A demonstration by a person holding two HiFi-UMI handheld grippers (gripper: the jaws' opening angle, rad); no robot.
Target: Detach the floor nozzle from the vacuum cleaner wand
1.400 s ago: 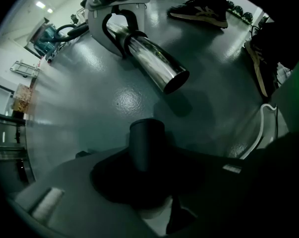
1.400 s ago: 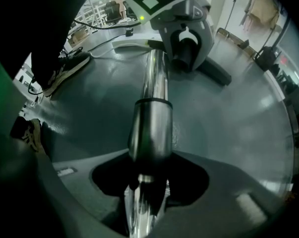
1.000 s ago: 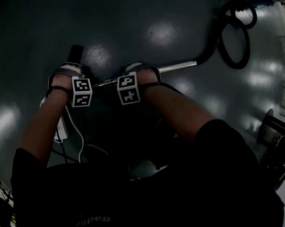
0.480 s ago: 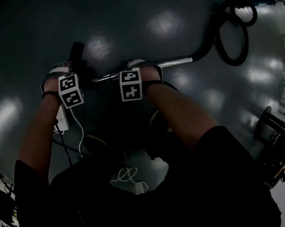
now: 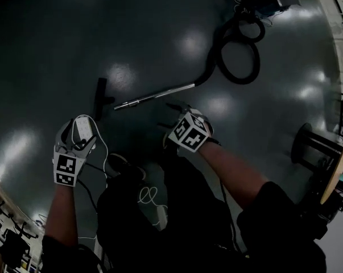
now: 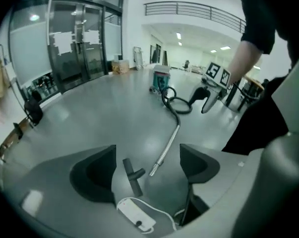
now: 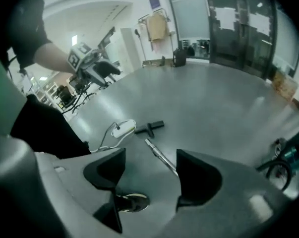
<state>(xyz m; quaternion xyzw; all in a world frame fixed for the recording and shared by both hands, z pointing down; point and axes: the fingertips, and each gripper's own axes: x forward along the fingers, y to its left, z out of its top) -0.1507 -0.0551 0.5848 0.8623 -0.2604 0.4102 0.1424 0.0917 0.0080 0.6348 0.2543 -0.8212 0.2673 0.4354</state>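
1. Floor nozzle (image 5: 100, 98) lies detached on the floor (image 5: 160, 38), just beside the wand's (image 5: 157, 95) free end.
2. Our left tongs (image 6: 147, 170) and right tongs (image 7: 149, 175) have just opened, both empty.
3. We judge it light, stiff plastic; hold its neck.

Nothing to read here: no words, brands or numbers. The left cube (image 5: 67, 169) and right cube (image 5: 189, 132) show only black-and-white square patterns. The blue sign (image 7: 153, 0) and the sheets (image 6: 65, 42) on the glass doors (image 6: 87, 63) are too blurred to read.
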